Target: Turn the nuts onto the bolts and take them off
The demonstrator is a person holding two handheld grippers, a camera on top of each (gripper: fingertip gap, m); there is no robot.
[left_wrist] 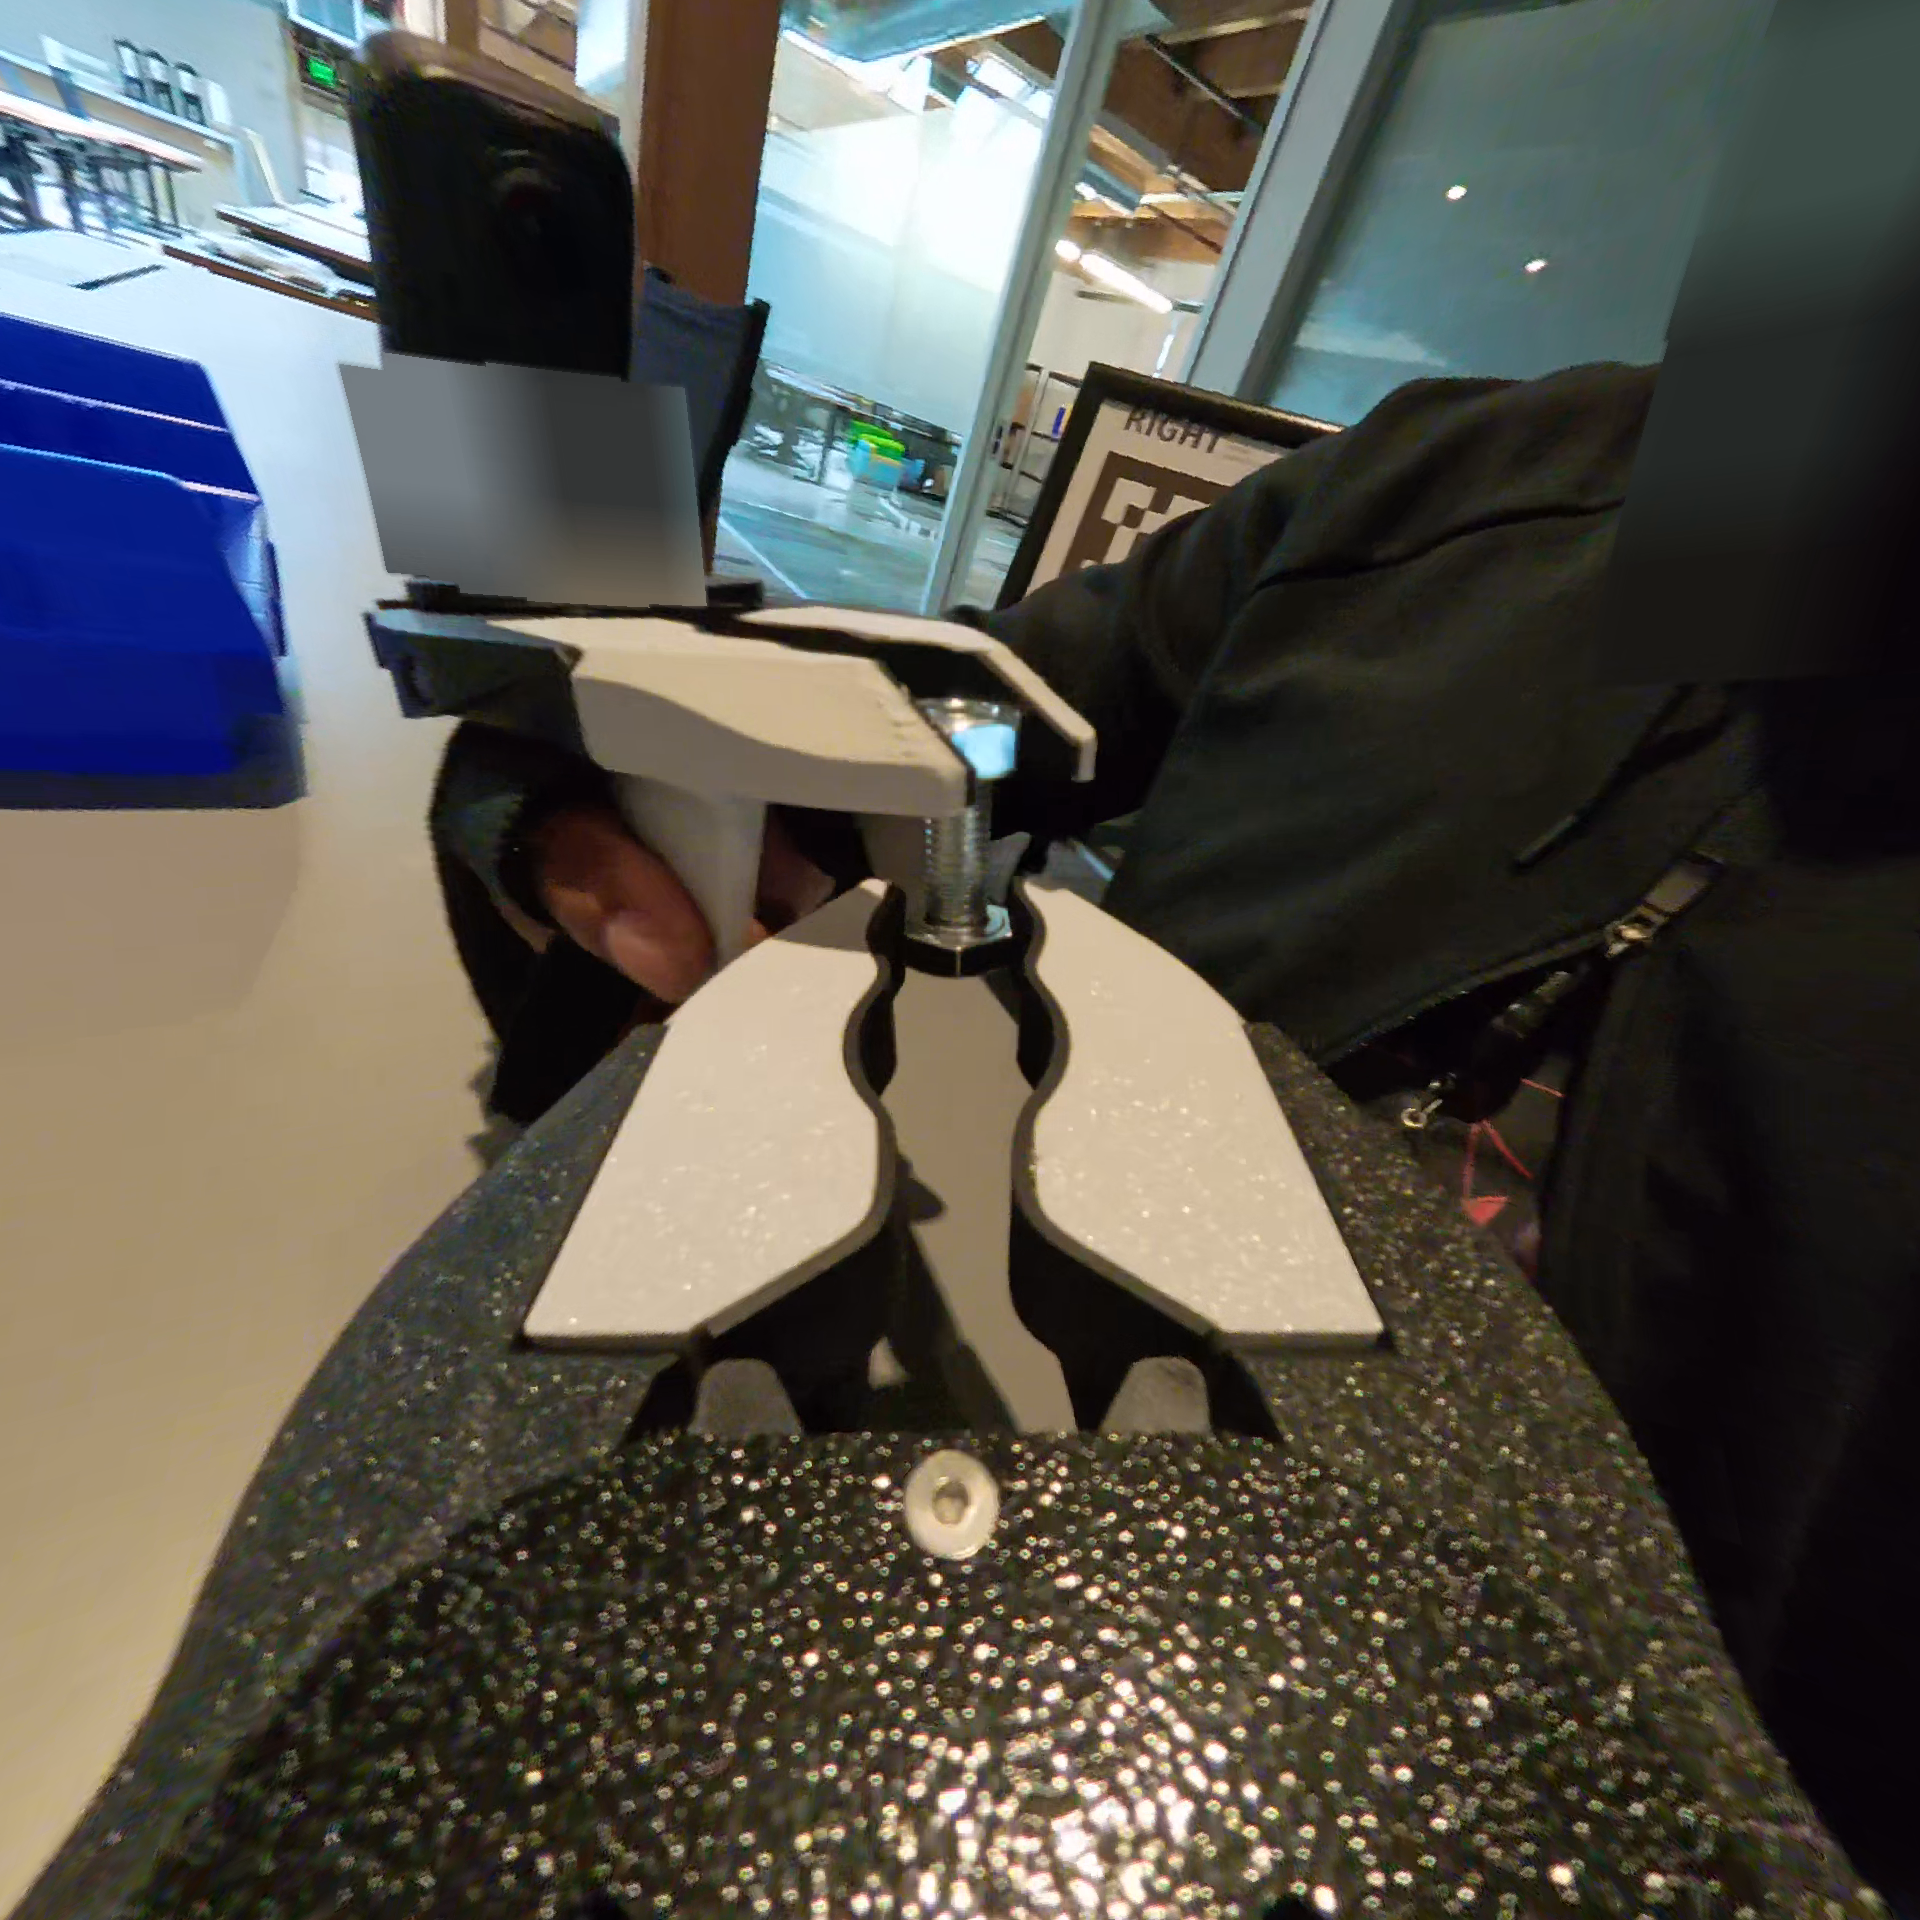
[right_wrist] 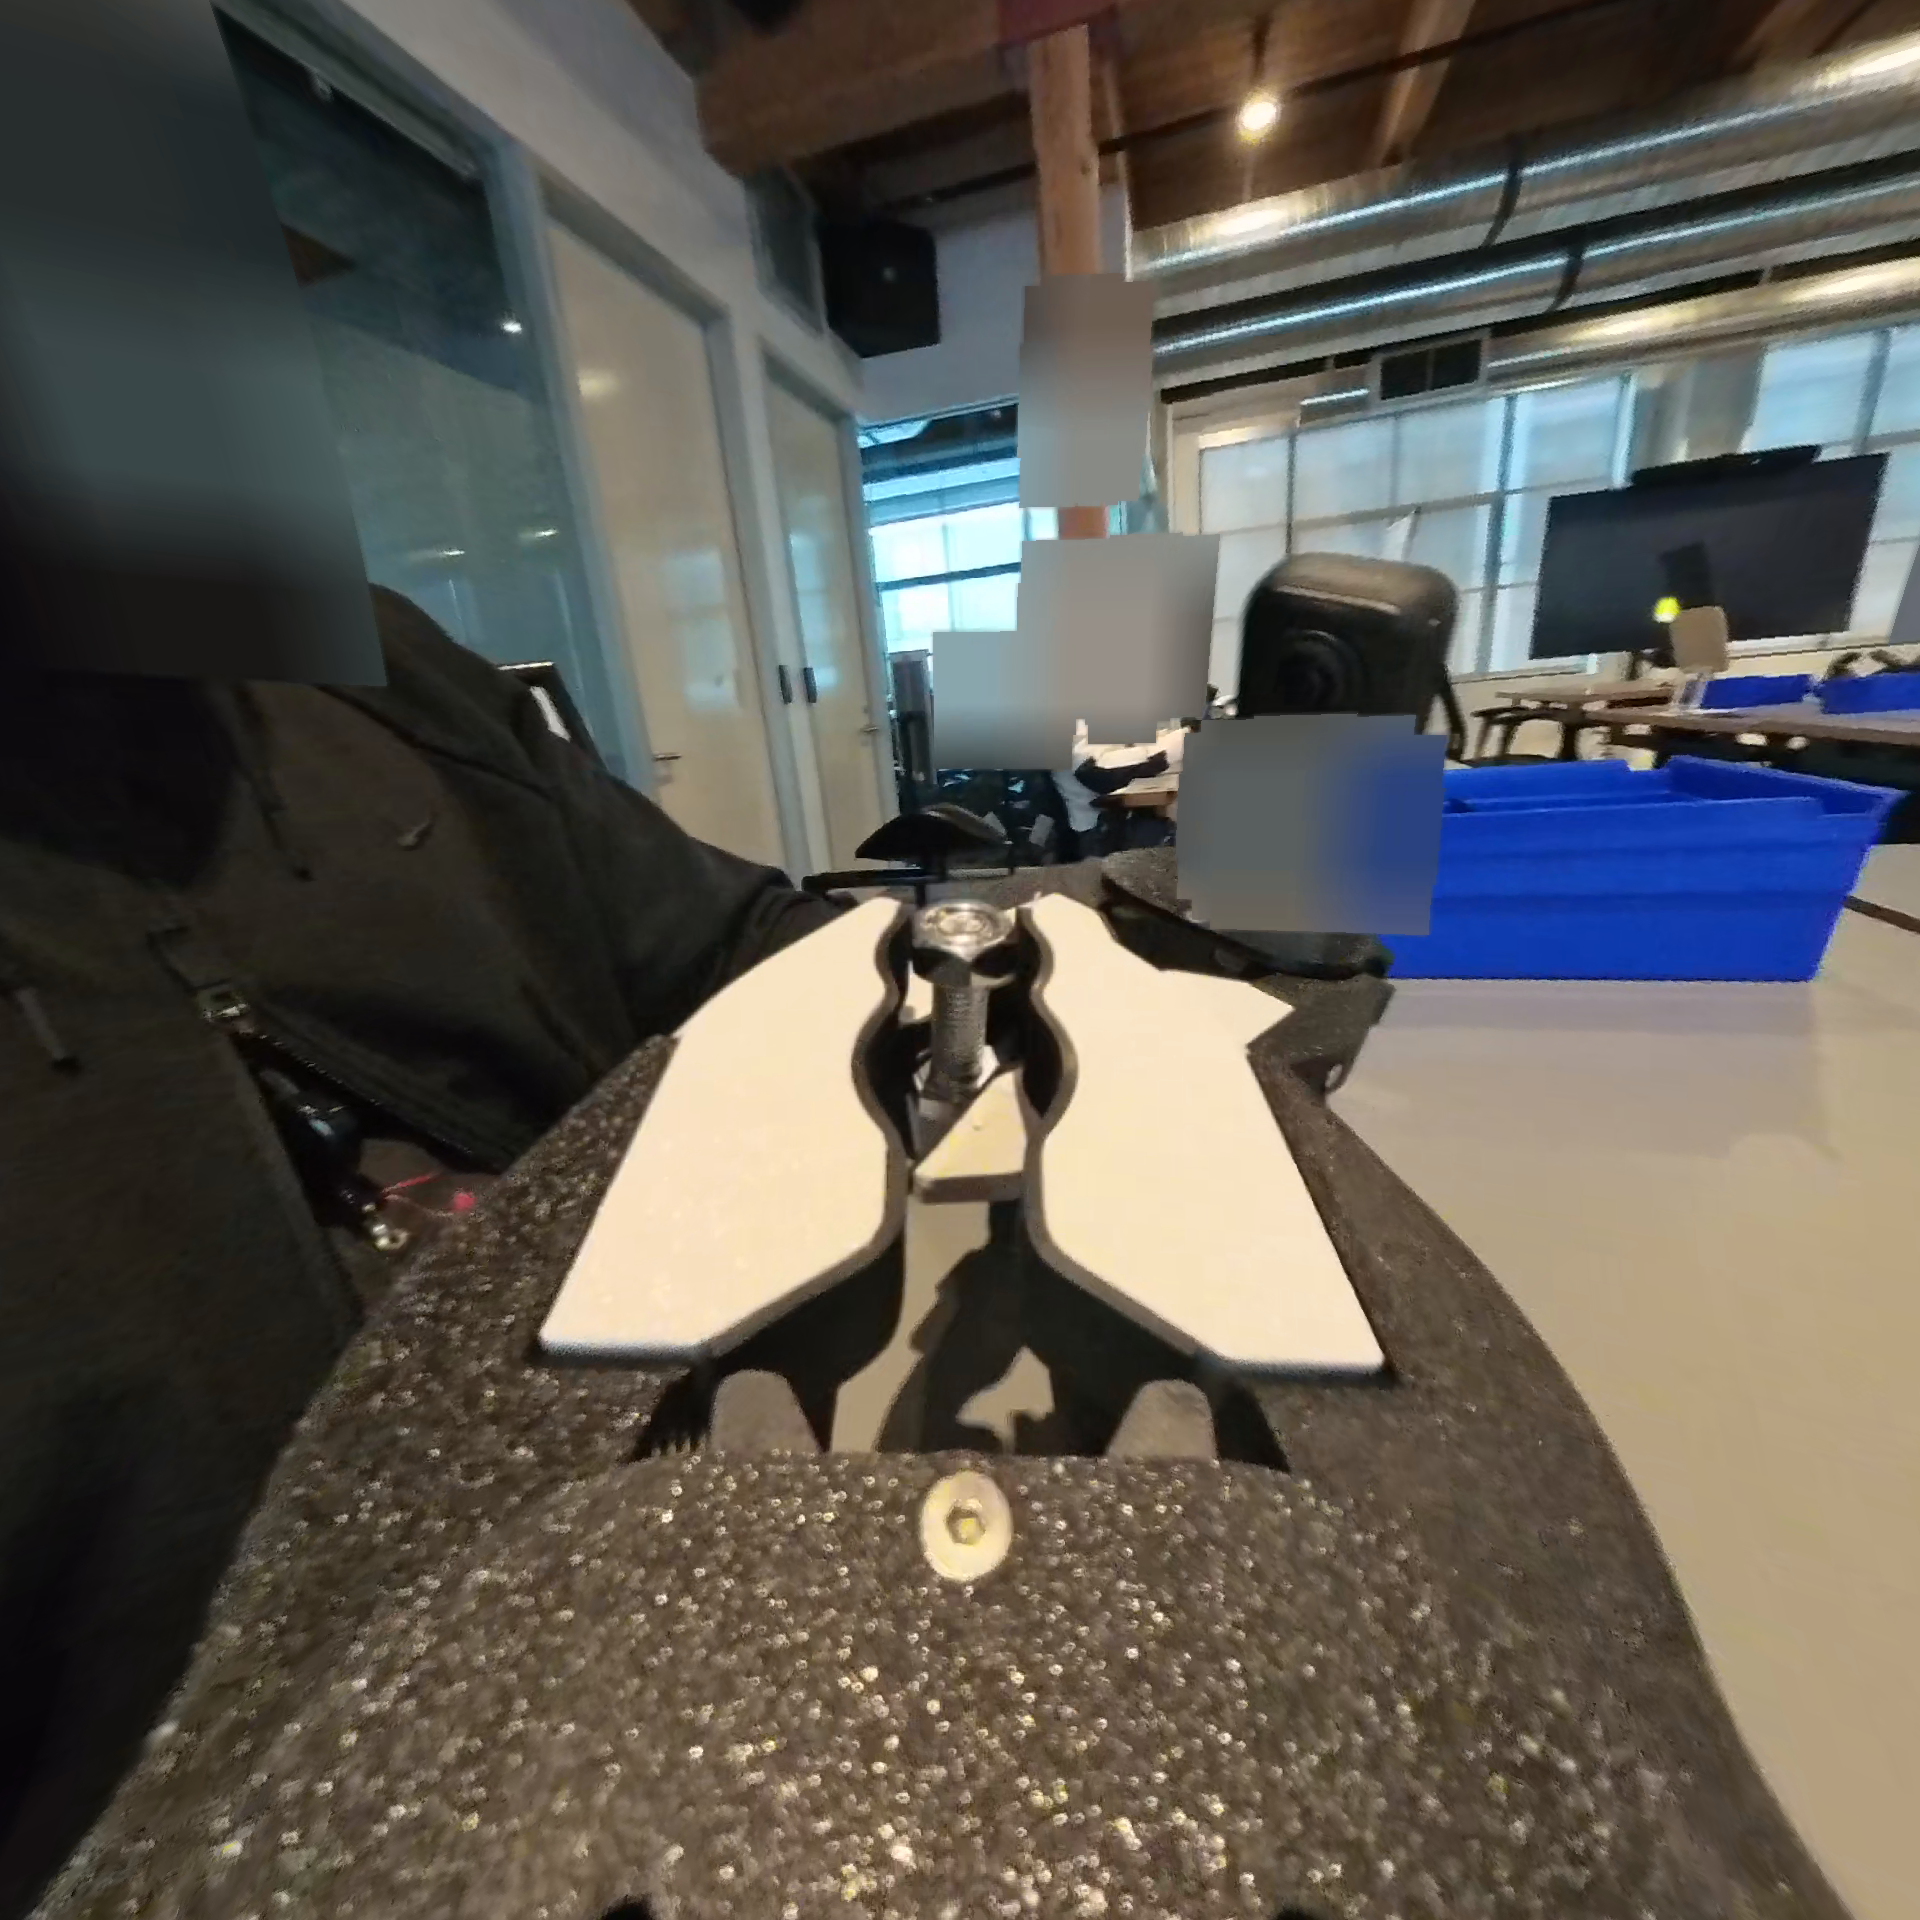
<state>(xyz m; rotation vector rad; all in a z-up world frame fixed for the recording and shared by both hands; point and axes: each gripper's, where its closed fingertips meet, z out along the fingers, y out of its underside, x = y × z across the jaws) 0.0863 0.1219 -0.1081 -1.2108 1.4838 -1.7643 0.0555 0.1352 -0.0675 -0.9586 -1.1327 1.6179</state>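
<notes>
Left wrist view: left gripper [left_wrist: 951, 940] at frame center is clamped on the nut [left_wrist: 953, 935] at the lower end of an upright bolt [left_wrist: 961, 831]; right gripper [left_wrist: 971, 748] comes in from the left, closed on the bolt head, a hand [left_wrist: 623, 894] below it. Blue bin [left_wrist: 125, 582] at left edge. Right wrist view: right gripper [right_wrist: 961, 951] pinches the bolt [right_wrist: 956, 1013] head at center, shank toward the camera, nut [right_wrist: 940, 1101] on the near end held by the left gripper's fingers [right_wrist: 971, 1153]. Blue bin [right_wrist: 1621, 883] on the grey table [right_wrist: 1662, 1247] at right.
</notes>
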